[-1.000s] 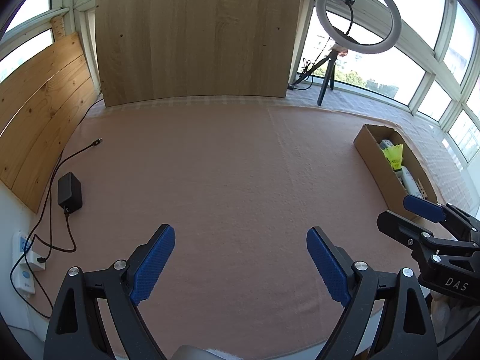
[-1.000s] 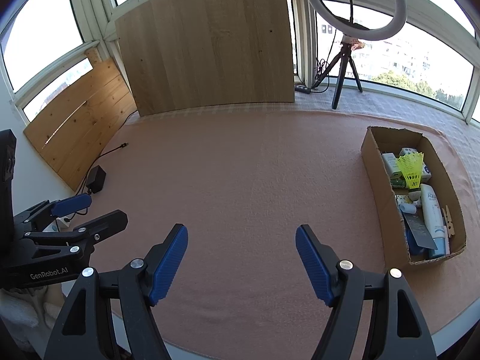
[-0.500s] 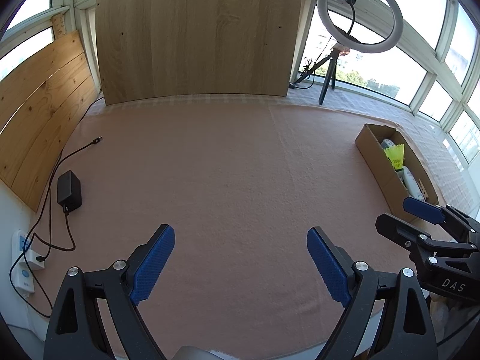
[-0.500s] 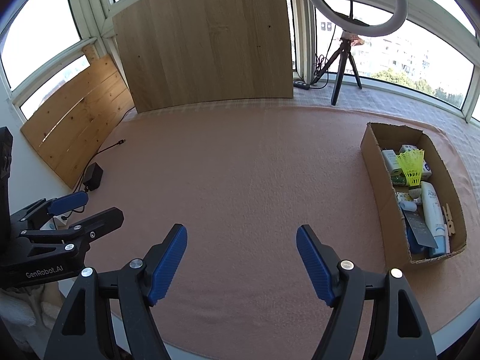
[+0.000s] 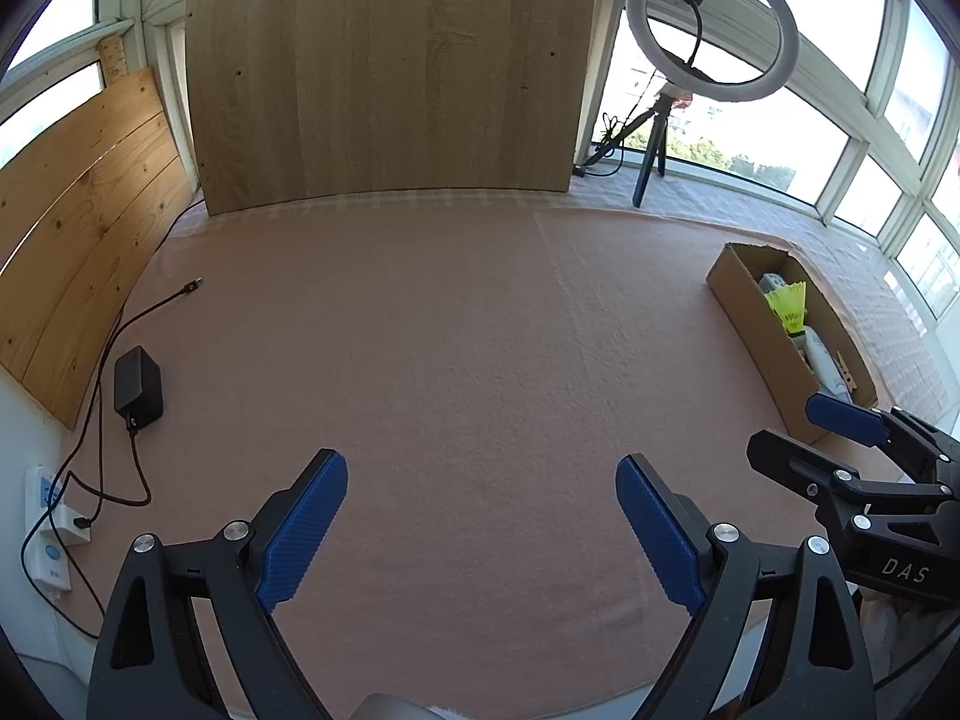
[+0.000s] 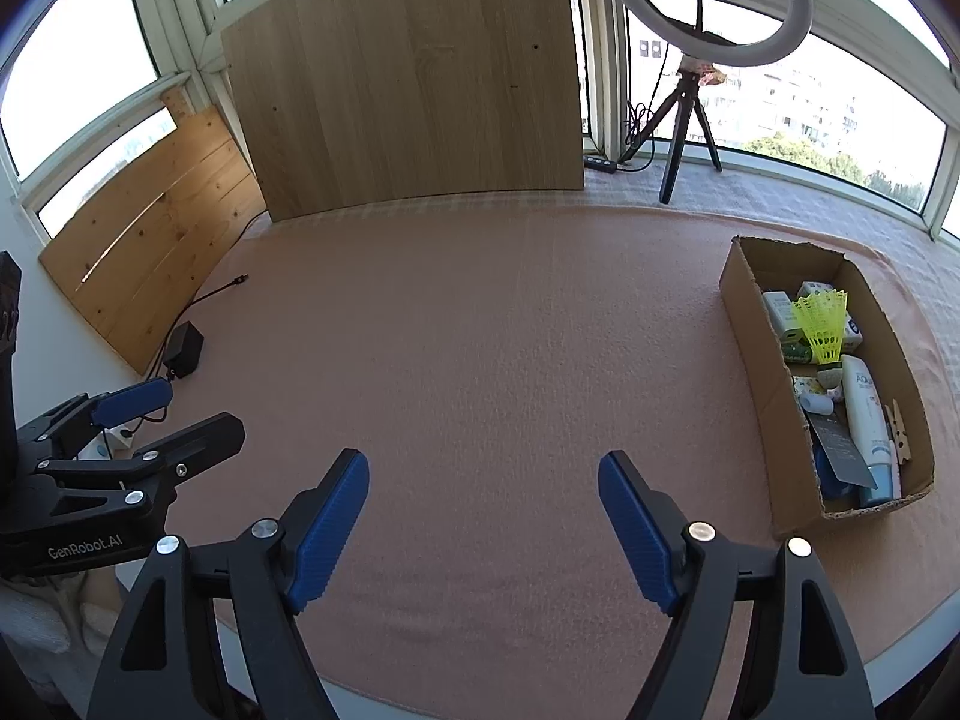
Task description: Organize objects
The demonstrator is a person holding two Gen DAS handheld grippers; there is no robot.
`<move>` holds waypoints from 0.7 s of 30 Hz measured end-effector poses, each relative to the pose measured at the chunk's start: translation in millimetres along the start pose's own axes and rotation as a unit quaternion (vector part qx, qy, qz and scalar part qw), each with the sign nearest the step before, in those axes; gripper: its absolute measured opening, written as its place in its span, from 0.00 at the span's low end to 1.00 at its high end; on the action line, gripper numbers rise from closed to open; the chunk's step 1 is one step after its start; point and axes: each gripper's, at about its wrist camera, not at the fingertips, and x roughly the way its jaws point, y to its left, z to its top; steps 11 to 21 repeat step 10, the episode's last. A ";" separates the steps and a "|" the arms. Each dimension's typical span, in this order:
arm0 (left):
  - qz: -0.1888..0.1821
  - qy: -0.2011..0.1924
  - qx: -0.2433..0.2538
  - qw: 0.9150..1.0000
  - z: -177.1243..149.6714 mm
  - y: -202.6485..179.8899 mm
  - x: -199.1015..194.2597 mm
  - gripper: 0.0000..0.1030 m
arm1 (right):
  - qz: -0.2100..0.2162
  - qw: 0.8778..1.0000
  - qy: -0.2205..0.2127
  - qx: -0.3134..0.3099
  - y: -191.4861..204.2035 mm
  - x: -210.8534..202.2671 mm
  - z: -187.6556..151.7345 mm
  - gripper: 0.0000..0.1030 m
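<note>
Cardboard box (image 6: 757,360) at right of pink mat (image 6: 480,360), holding shuttlecock (image 6: 823,324), lotion tube (image 6: 864,414). Both look light; shuttlecock fragile, pinch cork base. Left gripper (image 5: 480,531) open, empty; right gripper (image 6: 483,525) opening, empty.

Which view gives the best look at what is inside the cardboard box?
The right wrist view. It looks down into the cardboard box, showing the yellow shuttlecock, a white tube and a clothespin. In the left wrist view the box is seen side-on, its near wall hiding most contents.
</note>
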 end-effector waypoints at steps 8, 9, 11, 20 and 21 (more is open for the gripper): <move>0.001 0.000 0.000 1.000 0.2 -1.6 0.2 0.91 | 0.000 1.000 0.001 0.001 -1.2 -0.4 -0.6 0.74; 0.001 0.000 -0.001 1.000 0.2 -1.6 0.4 0.91 | 0.000 1.000 0.001 0.001 -1.3 -0.4 -0.7 0.74; 0.002 0.001 -0.002 1.000 0.0 -1.4 0.7 0.91 | 0.000 1.000 0.001 0.001 -1.3 -0.3 -0.6 0.74; 0.002 0.001 -0.002 1.000 0.0 -1.4 0.7 0.91 | 0.000 1.000 0.001 0.001 -1.3 -0.3 -0.6 0.74; 0.002 0.001 -0.002 1.000 0.0 -1.4 0.7 0.91 | 0.000 1.000 0.001 0.001 -1.3 -0.3 -0.6 0.74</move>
